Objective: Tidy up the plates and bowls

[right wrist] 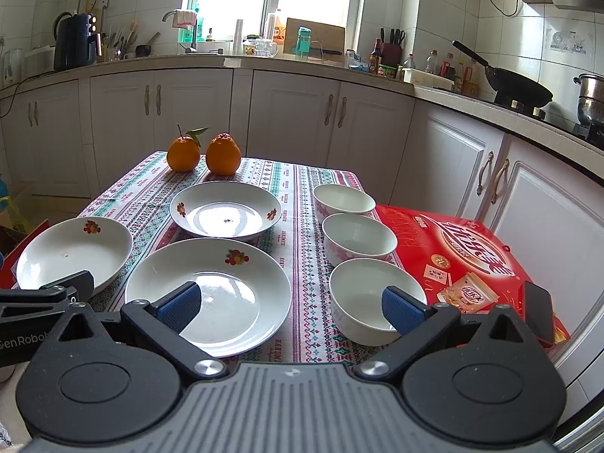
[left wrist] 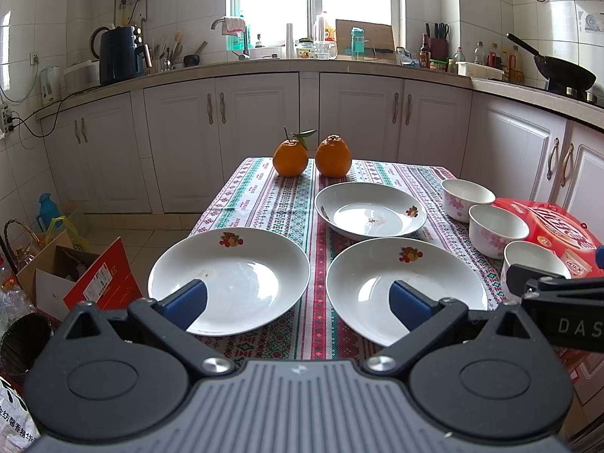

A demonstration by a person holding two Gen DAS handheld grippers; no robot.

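With both grippers, left (left wrist: 298,304) and right (right wrist: 288,304), hovering with fingers wide and empty, we judge nothing stacked yet: 3 plates (left wrist: 230,279) and 3 bowls (right wrist: 356,236) lie apart on the worktop (left wrist: 264,196), so next we grip a plate rim.

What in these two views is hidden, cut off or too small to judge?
- Nearest bowl, left wrist view: the right gripper covers its front.
- Left plate, right wrist view: the left gripper hides its near rim.
- Specks in far plate: too small to identify.
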